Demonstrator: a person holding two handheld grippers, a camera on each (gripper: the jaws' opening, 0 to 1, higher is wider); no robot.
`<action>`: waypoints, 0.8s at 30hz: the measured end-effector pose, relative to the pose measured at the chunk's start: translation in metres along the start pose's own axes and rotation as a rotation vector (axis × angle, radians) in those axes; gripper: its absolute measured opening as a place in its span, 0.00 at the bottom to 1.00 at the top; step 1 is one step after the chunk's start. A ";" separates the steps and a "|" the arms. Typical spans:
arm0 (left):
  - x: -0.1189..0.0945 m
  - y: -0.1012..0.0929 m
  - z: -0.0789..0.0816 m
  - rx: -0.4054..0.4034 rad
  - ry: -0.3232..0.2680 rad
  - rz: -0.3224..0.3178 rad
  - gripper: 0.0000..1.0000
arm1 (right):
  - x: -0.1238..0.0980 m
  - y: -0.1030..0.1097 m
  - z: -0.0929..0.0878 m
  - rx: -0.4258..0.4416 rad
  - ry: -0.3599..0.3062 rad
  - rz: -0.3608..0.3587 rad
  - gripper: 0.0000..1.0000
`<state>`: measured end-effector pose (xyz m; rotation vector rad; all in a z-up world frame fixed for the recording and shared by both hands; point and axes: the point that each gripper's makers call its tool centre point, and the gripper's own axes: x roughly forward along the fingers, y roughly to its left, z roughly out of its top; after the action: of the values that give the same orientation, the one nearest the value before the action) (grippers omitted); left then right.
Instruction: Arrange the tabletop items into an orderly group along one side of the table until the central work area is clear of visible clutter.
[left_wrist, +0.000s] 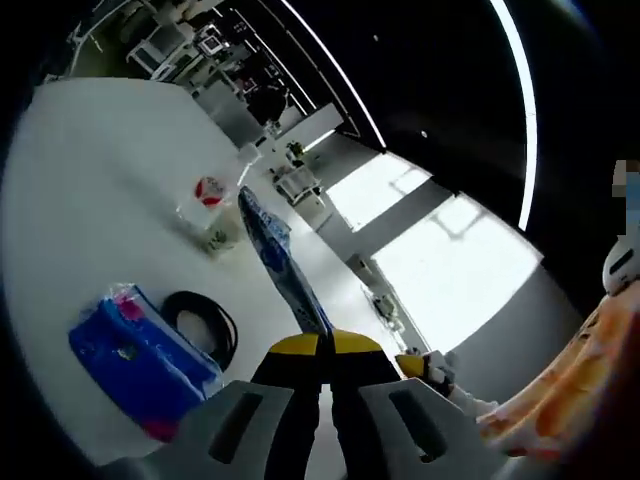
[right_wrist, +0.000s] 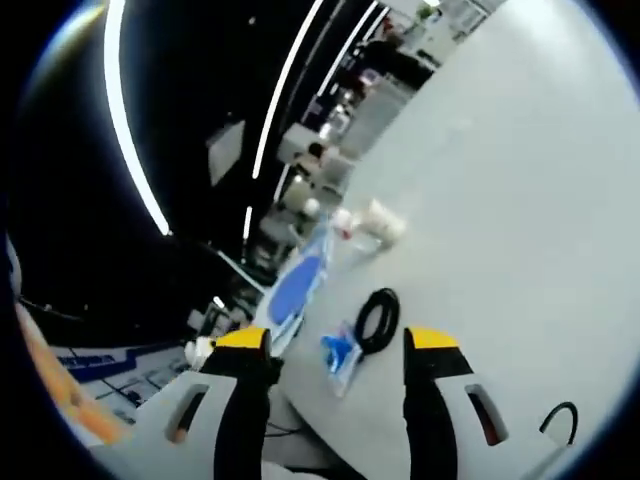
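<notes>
Four items already sit grouped near the tabletop (left_wrist: 90, 190) edge: blue pack (left_wrist: 135, 365), black ring (left_wrist: 203, 322), clear cup (left_wrist: 208, 200). Your left gripper (left_wrist: 320, 350) pinches the long blue pouch (left_wrist: 285, 265) lifted, probably to join them; right gripper (right_wrist: 340, 350) hangs spread, empty.

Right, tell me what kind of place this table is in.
Probably a lab or open workshop hall: a large white table, long ceiling strip lights, and benches with equipment in the background.
</notes>
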<state>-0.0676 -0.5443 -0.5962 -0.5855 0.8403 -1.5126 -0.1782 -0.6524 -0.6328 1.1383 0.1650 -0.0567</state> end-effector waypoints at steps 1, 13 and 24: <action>0.001 -0.005 -0.002 0.009 0.014 -0.020 0.00 | 0.002 0.002 0.000 0.010 0.004 0.010 0.57; 0.007 -0.036 -0.017 0.065 0.157 -0.179 0.00 | 0.026 0.029 -0.004 0.026 0.074 0.125 0.64; 0.009 -0.062 -0.025 0.087 0.217 -0.307 0.00 | 0.028 0.041 -0.006 0.059 0.096 0.188 0.42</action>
<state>-0.1258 -0.5494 -0.5636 -0.5071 0.8724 -1.9090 -0.1464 -0.6286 -0.6025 1.2115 0.1415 0.1614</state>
